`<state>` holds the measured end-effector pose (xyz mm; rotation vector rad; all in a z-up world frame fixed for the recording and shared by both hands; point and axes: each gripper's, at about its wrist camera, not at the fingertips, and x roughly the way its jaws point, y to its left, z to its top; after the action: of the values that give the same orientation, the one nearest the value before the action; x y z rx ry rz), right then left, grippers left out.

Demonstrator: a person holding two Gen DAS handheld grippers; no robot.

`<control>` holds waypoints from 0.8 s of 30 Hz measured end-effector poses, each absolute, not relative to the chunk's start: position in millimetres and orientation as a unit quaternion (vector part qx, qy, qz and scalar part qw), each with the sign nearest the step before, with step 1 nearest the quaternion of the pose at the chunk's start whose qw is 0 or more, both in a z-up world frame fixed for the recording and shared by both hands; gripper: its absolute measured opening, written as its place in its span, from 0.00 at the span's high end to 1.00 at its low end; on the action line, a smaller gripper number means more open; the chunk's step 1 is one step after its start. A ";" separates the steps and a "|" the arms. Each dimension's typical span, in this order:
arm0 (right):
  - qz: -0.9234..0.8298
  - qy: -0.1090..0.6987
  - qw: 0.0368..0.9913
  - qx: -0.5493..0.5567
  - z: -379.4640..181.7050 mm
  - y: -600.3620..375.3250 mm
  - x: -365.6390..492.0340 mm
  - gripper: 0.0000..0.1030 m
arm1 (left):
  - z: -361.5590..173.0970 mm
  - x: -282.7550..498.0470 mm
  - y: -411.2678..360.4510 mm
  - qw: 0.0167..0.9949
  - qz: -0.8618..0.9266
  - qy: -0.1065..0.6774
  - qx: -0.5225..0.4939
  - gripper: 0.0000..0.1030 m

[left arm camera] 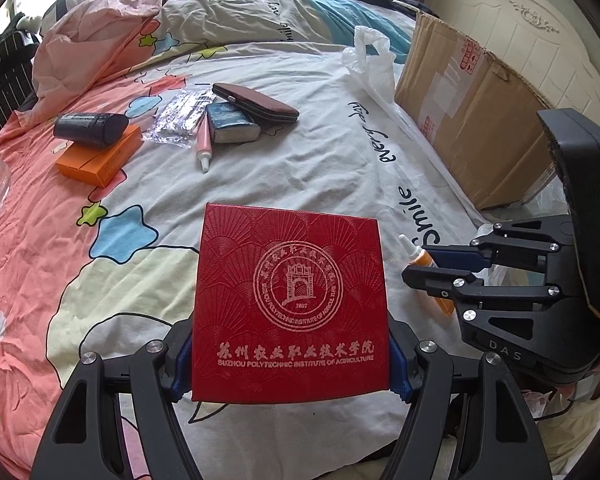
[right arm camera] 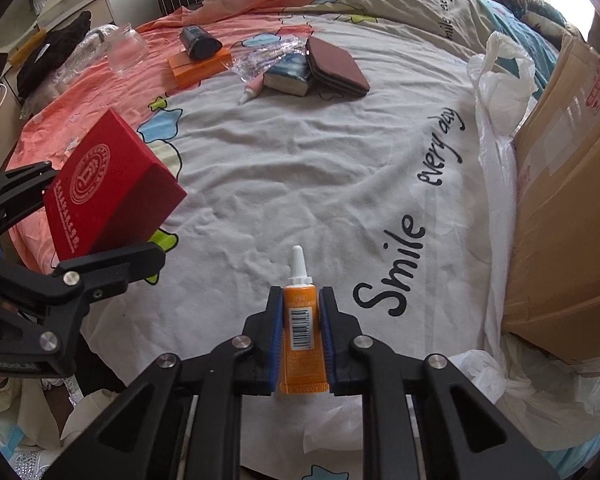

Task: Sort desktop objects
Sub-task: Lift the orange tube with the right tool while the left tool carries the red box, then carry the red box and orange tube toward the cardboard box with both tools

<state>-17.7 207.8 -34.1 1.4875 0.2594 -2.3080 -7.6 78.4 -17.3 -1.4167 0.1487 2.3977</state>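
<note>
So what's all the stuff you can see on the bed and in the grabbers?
Red square gift box: 1, red with pale printing, clamped in the left gripper.
Small orange glue tube: 1, orange with white nozzle, clamped in the right gripper.
Orange flat carton: 1, orange, far left on the bed.
Black cylinder pouch: 1, black, on top of the orange carton.
Clear crinkly wrapper: 1, see-through, beside the carton.
Pink pen-like tube: 1, pink with white tip, against the book.
Small blue thick book: 1, blue cover, middle of the bed.
Brown leather case: 1, brown, behind the book.
White plastic bag: 1, white, beside the box.
Big cardboard box: 1, brown, right edge.
Cartoon bedsheet: 1, grey and pink, underneath.
Left gripper: 1, black.
Right gripper: 1, black.
</note>
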 end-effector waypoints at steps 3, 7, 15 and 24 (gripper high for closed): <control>-0.827 0.092 0.189 0.521 -24.0 209.0 -14.5 0.84 | -11.3 -6.0 82.0 0.179 0.849 0.056 -0.495 0.28; -0.836 0.090 0.184 0.510 -10.4 214.1 -11.2 0.84 | -2.1 -4.3 88.6 0.187 0.852 0.063 -0.486 0.28; -0.859 0.094 0.169 0.474 25.0 225.4 -0.9 0.84 | 22.2 -2.7 96.8 0.197 0.860 0.066 -0.466 0.28; -0.865 0.085 0.151 0.472 28.3 239.7 -5.0 0.84 | 20.0 -4.7 103.1 0.191 0.863 0.076 -0.461 0.28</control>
<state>-5.0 239.7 28.3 1.3540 0.2427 -2.4823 -4.7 103.1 20.0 -1.2951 0.2146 2.4253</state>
